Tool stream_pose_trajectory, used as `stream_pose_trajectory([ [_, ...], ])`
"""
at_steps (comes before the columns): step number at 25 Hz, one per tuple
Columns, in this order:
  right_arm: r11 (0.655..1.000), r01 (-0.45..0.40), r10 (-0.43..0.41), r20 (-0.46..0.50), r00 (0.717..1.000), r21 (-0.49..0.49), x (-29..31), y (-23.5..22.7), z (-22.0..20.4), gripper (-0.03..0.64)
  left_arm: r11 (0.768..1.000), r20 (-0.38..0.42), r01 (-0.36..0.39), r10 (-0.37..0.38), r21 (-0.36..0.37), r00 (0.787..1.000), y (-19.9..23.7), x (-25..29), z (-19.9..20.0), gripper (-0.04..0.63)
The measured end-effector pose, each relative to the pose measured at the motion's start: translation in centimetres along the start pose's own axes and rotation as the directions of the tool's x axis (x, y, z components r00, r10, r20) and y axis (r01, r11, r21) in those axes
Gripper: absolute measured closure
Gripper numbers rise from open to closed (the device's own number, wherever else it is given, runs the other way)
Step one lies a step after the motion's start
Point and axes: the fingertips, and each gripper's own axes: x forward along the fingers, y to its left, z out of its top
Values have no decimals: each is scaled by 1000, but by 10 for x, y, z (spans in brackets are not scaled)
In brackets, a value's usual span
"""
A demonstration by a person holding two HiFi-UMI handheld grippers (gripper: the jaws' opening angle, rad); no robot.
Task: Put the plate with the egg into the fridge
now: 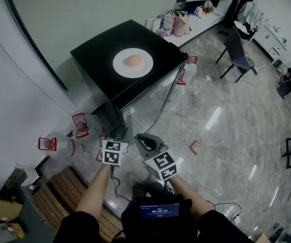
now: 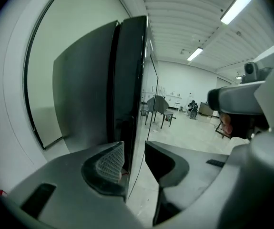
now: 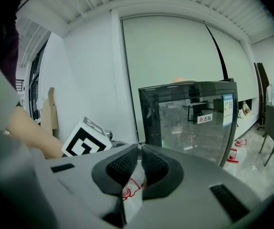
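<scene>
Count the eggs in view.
1: the egg lies in the middle of the white plate on top of the black fridge. More may be hidden inside the fridge.

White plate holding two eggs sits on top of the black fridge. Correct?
One detail is wrong: the head view shows a single egg on the white plate, not two. The plate does sit on top of the black fridge.
</scene>
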Motion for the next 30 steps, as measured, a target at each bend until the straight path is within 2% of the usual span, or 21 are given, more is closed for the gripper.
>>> stream_pose_trajectory([
  [2, 1000, 23, -23, 5, 1000, 6, -3, -5, -2, 607, 1000, -28, -5, 6, 25, 1000, 2, 9, -1, 500],
  [5, 999, 51, -51, 10, 999, 9, -5, -11, -2, 607, 998, -28, -23, 25, 51, 999, 4, 13, 3, 502],
  [9, 998, 67, -67, 12, 998, 10, -6, -17, -1, 607, 998, -20, -40, 41, 46, 999, 5, 14, 6, 535],
  [12, 997, 76, -76, 10, 997, 15, -7, -19, -2, 607, 998, -21, -44, 45, 49, 999, 5, 13, 5, 539],
  [20, 993, 119, -119, 18, 993, 19, -14, -23, -4, 607, 993, -12, -120, 120, 6, 993, 2, 10, 3, 543],
  [22, 991, 130, -130, 31, 991, 16, -20, -24, -1, 607, 995, -2, -99, 99, 31, 995, -11, 7, 0, 545],
  [27, 987, 158, -158, 76, 985, -5, -36, -29, 17, 607, 993, 53, -31, 25, 111, 998, -77, -2, -9, 558],
  [30, 985, 170, -169, 90, 982, -12, -45, -32, 22, 607, 993, 62, -38, 32, 109, 998, -95, -1, -14, 560],
])
